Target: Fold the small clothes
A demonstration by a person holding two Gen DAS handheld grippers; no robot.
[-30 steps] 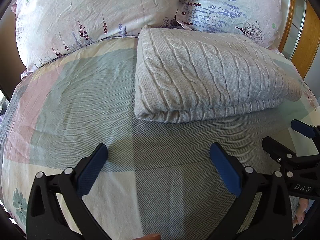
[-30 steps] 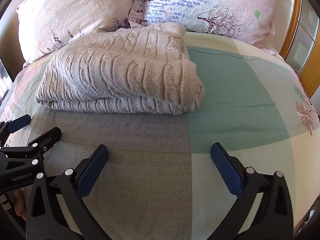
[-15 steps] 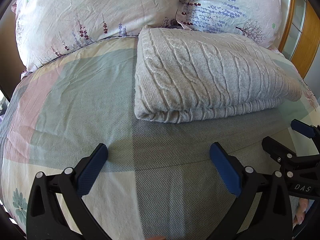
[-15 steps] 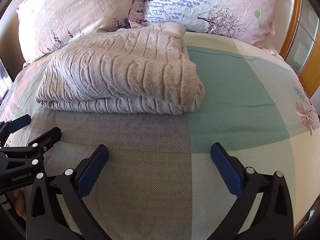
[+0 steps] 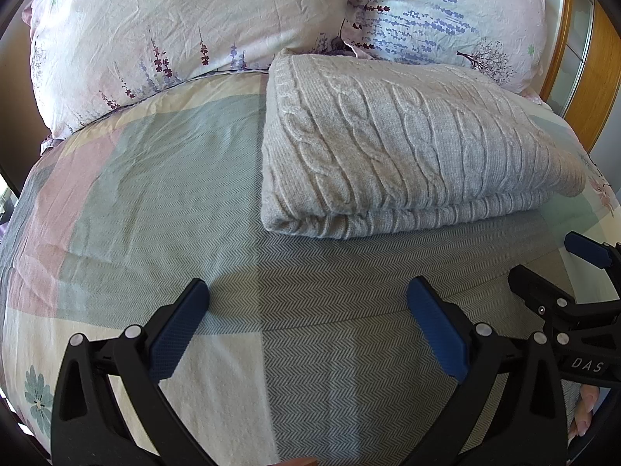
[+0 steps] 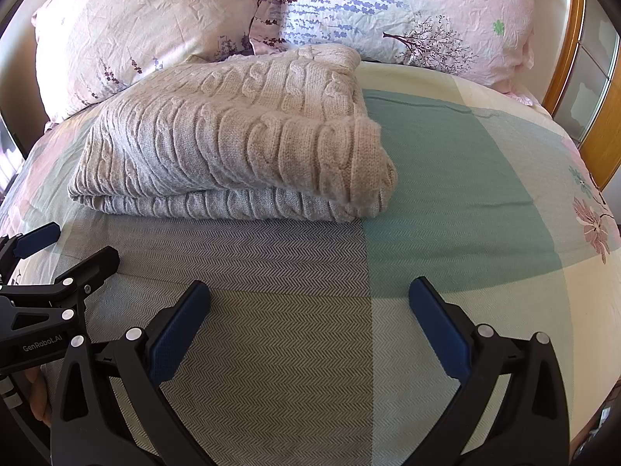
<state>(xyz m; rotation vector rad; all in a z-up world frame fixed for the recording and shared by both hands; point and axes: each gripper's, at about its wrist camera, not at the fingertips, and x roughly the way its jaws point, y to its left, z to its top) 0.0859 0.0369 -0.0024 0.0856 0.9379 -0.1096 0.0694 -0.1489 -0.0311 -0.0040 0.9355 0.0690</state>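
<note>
While one folded grey cable-knit sweater (image 5: 407, 147) lies on the bed (image 5: 155, 178), both tools hover over the foot-side part of the patchwork cover, apart from the garment. That sweater sits toward the head edge of the bed, its far end touching the two floral pillows; in the right wrist view it (image 6: 233, 143) shows two stacked layers, the fold rounded at its right end. One pale pink flowered pillow (image 5: 167, 27) leans at the head edge on the left, and one pink pillow printed with purple sprigs and a small tree (image 5: 446, 19) stands beside it, the two touching at the middle.

Two tools are in view. The left hand-held gripper (image 5: 306, 330) has its two blue-padded fingers spread wide, with nothing between them but herringbone cover. The right hand-held gripper (image 6: 310, 330) is likewise spread wide and holds nothing. Each appears at the edge of the other's view, side by side. One wooden frame (image 6: 597, 101) rises past the bed's right edge.
</note>
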